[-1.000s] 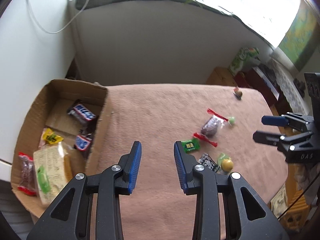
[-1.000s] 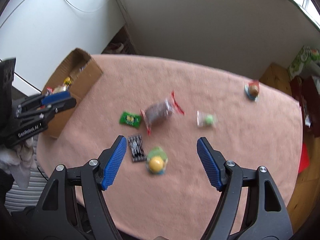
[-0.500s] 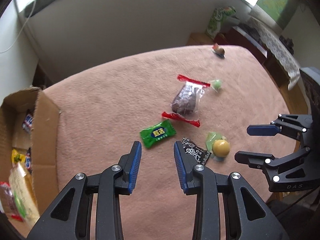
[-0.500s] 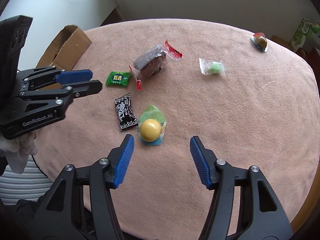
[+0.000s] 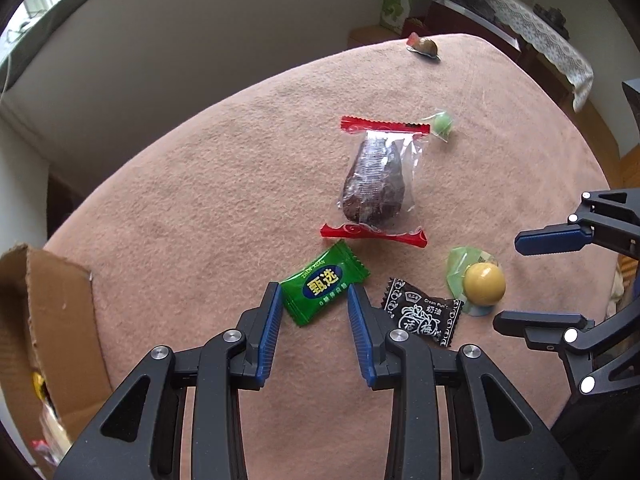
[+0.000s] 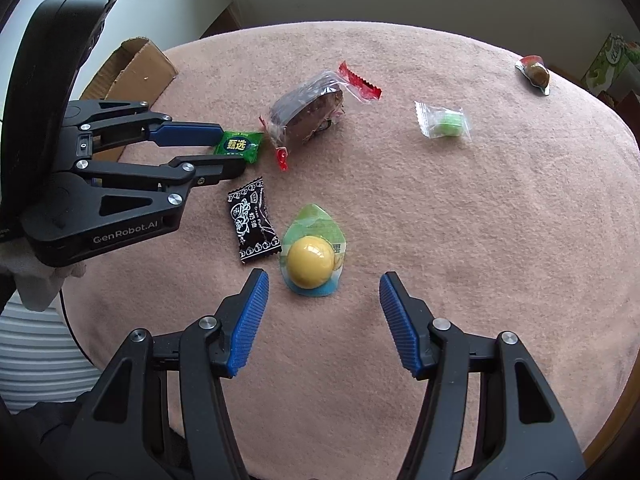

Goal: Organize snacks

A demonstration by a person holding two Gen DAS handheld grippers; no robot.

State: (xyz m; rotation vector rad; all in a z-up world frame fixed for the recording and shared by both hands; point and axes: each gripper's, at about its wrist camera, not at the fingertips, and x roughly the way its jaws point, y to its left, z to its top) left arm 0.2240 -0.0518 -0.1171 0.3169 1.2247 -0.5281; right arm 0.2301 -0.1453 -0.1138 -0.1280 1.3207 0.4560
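- Pink-clothed table; box at its left edge.
- Left gripper, jaws narrowly apart and empty, straddles the green candy: could nudge it.
- Right gripper, wider and empty, nears the yellow ball: could roll.

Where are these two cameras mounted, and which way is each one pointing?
Left wrist: sits on the left gripper, looking steeply down past its blue fingers at the green candy lying between them, not gripped.
Right wrist: sits on the right gripper, looking steeply down at the yellow ball snack; its jaws are open around nothing.
Shared: each view catches the other gripper, and both show the black candy, the dark cake packet, the cardboard box and the pink tablecloth.
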